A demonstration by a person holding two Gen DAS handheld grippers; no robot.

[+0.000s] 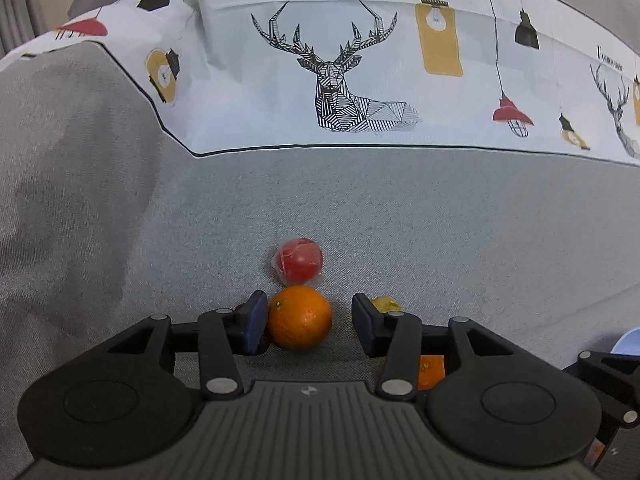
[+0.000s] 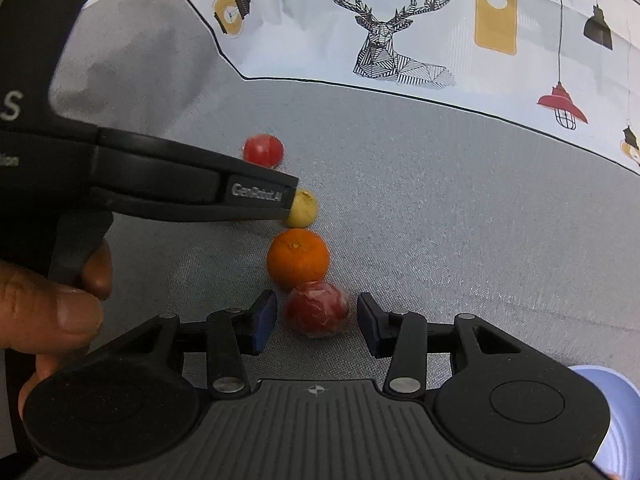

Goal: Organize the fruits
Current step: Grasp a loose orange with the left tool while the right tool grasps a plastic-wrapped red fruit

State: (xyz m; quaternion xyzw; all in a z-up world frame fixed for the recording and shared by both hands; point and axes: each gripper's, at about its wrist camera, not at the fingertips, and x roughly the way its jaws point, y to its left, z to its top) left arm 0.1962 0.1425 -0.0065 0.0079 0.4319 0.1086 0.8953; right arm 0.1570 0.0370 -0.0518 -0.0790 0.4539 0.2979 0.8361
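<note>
Currently I am holding the left gripper [image 1: 310, 326] half open around an orange [image 1: 299, 317]; its left pad [image 1: 256, 322] is touching the peel or very nearly so, while the right pad is standing clear. I am keeping the right gripper [image 2: 317, 322] parted around a dark red wrapped fruit [image 2: 317, 309], with gaps showing on both sides, so nothing is gripped yet.

The fruits are lying in a row on the grey cloth [image 2: 440, 220]: a second wrapped red fruit [image 2: 263, 151] farthest, then a small yellow fruit [image 2: 302, 208], then the orange, then the dark red one nearest. A pale blue dish [image 2: 612, 420] is sitting at the lower right edge, probably the destination.

To do this well, I am judging that each fruit needs centring between the pads before closing, since round fruit is likely to roll out of an off-centre squeeze. The left gripper needs shifting slightly left. The wrapping looks slippery, so I am planning a slow, firm close.
</note>
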